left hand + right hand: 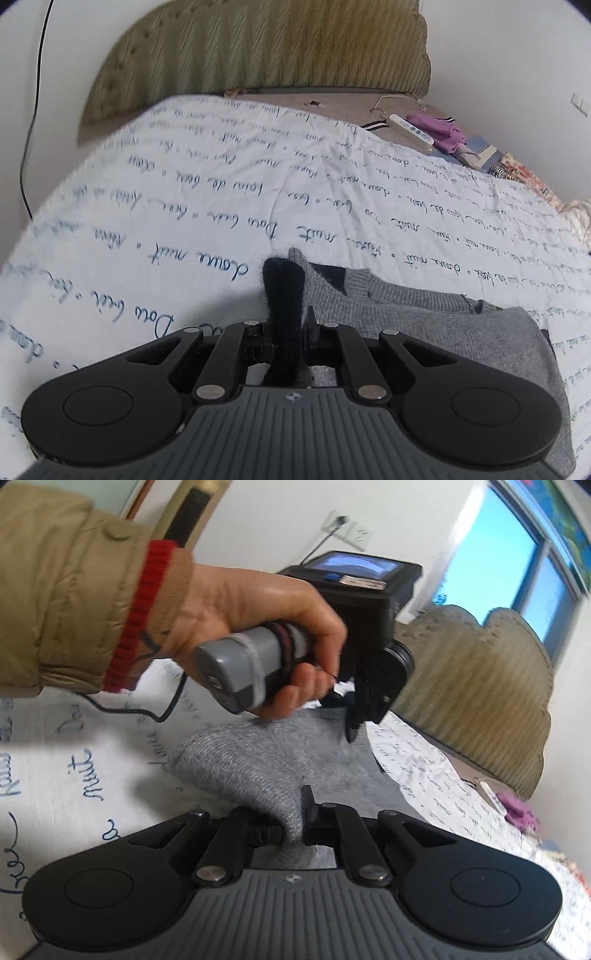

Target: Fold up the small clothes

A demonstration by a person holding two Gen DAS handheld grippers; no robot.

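The left gripper [284,273] is pressed together on a dark edge of the grey knitted garment [406,306], which trails off to its right over the printed bedsheet [184,192]. The right gripper [299,812] pinches a grey fold [251,771] rising ahead of it. Its fingertips are buried in cloth.

The grey knit sweater [424,306] lies on the bed's white script-printed sheet [184,206], near its front edge. Over at the far right corner, a white remote control [410,129] sits just beside some purple folded clothes [443,133], with the padded olive headboard [258,48] behind.
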